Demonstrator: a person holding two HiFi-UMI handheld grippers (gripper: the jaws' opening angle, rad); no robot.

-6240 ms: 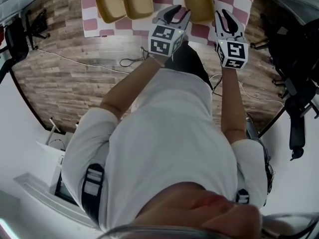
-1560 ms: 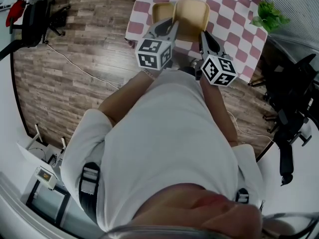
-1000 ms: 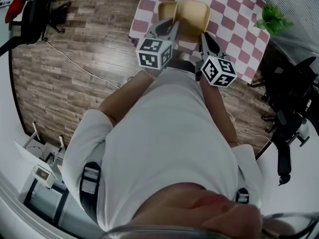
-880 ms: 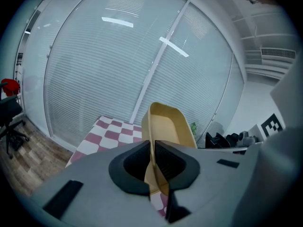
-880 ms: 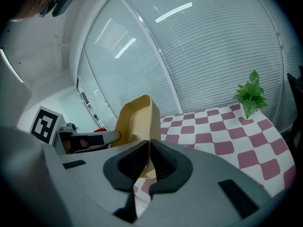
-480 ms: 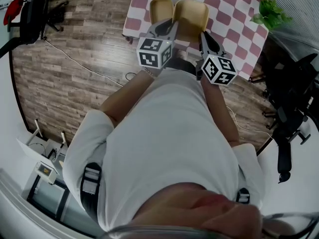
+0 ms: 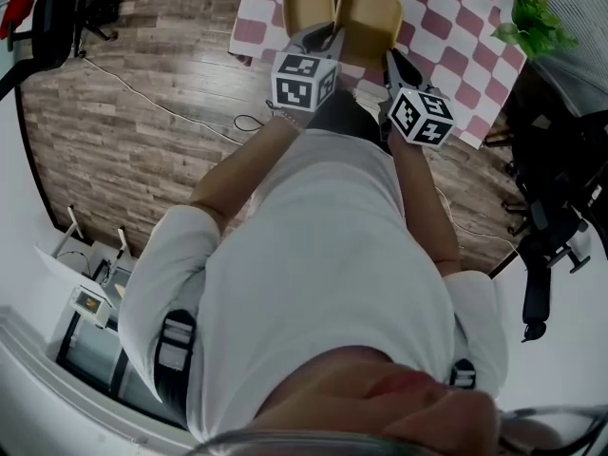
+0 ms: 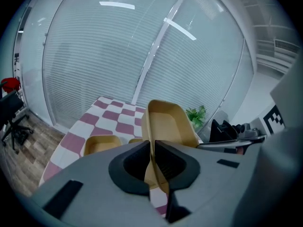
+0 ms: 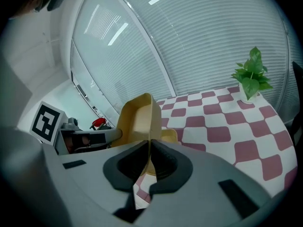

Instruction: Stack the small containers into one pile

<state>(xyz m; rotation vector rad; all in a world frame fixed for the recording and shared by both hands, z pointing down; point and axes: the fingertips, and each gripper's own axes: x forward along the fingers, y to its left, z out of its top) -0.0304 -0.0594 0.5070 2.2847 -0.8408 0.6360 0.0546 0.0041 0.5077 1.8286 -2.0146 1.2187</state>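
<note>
Gripping a tan, shallow, round-cornered plastic container (image 7: 369, 15) from both sides. Left gripper (image 8: 152, 150) pinched tight on its left wall, right gripper (image 9: 148, 148) pinched tight on its right wall, with only the thin wall between each pair of pads. Carried open side up, above the pink-and-white checked tablecloth (image 7: 446, 36).

Compared with a second ago, lower toward the table. Then riding partly over the second tan container (image 7: 309, 6) and hiding some of it; now drawn alongside, the two rims just beside each other in the head view. No change in either pinch across that second.

Reads as the descent of a placing move, not yet the landing. Cannot tell from these views whether aimed into the second tan container or at the cloth beside it. A sliver of another tan rim (image 8: 135, 140) showing just past the left gripper's pads, possibly a third container, but too little visible to say.

To finish the pile, probably still needs shifting sideways over a resting container and seating squarely inside it. Then letting go with both sides together, so as not to tip it. Green potted plant (image 7: 535, 19) well off to the right, out of the way.
</note>
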